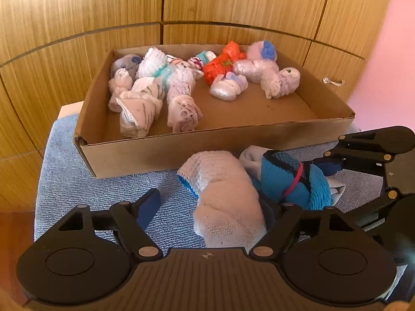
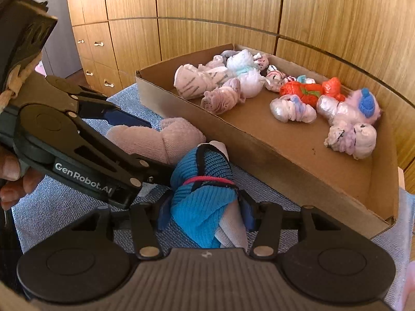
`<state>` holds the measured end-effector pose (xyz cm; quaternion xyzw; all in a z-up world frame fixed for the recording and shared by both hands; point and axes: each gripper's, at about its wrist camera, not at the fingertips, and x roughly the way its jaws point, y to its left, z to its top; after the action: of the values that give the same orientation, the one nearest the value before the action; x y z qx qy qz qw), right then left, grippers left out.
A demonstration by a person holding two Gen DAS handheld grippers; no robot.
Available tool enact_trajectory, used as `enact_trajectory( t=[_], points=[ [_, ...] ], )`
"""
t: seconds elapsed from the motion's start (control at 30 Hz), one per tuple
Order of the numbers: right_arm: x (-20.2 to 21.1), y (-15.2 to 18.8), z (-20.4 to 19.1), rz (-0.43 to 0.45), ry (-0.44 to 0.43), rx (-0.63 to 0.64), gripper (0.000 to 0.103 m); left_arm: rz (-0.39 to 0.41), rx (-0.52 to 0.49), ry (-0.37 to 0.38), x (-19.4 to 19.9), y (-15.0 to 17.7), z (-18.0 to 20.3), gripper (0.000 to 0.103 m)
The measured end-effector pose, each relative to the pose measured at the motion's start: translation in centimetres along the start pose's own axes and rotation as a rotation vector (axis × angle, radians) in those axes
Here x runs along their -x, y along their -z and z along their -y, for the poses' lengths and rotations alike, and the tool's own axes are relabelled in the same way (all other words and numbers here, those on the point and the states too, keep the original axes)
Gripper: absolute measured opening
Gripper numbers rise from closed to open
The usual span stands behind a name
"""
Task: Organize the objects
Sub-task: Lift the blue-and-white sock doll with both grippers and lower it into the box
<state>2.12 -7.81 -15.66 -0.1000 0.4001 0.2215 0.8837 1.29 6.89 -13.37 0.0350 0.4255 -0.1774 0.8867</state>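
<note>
A pale pink sock roll (image 1: 228,197) (image 2: 155,140) lies on the blue towel between the wide-open fingers of my left gripper (image 1: 212,204) (image 2: 145,150), not squeezed. Beside it, a blue sock bundle with a pink band (image 1: 290,181) (image 2: 205,191) is held by my right gripper (image 2: 206,213) (image 1: 334,168), whose pads press both its sides. A cardboard tray (image 1: 160,150) (image 2: 285,165) behind them holds several rolled sock bundles, white and pink at the left (image 1: 155,90), orange (image 1: 220,64) (image 2: 306,90) and lilac (image 1: 262,67) at the right.
The blue towel (image 1: 77,181) (image 2: 64,207) covers the surface under the tray. Wooden cabinet doors (image 1: 77,13) (image 2: 337,13) stand close behind. A person's fingers (image 2: 10,176) hold the left gripper's handle.
</note>
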Motion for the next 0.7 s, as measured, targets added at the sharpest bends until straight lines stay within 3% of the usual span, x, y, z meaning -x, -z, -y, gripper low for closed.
enact_trajectory(
  t=[0.13, 0.17, 0.23, 0.3, 0.7],
  points=[
    [0.5, 0.0, 0.0, 0.008, 0.010, 0.000, 0.047, -0.039, 0.057, 0.013, -0.1, -0.7, -0.5, 0.082],
    [0.6, 0.0, 0.0, 0.011, 0.009, -0.002, 0.046, -0.040, 0.063, 0.012, -0.1, -0.9, -0.6, 0.078],
    [0.8, 0.1, 0.1, 0.015, 0.002, -0.010, 0.045, -0.037, 0.071, 0.028, 0.0, -1.0, -0.6, 0.052],
    [1.0, 0.4, 0.1, 0.014, -0.002, -0.018, 0.045, -0.042, 0.071, 0.045, 0.1, -0.9, -0.4, 0.047],
    [1.7, 1.0, 0.3, 0.023, 0.018, -0.106, 0.044, -0.031, 0.067, 0.065, 0.9, -0.1, -0.5, 0.042]
  ],
)
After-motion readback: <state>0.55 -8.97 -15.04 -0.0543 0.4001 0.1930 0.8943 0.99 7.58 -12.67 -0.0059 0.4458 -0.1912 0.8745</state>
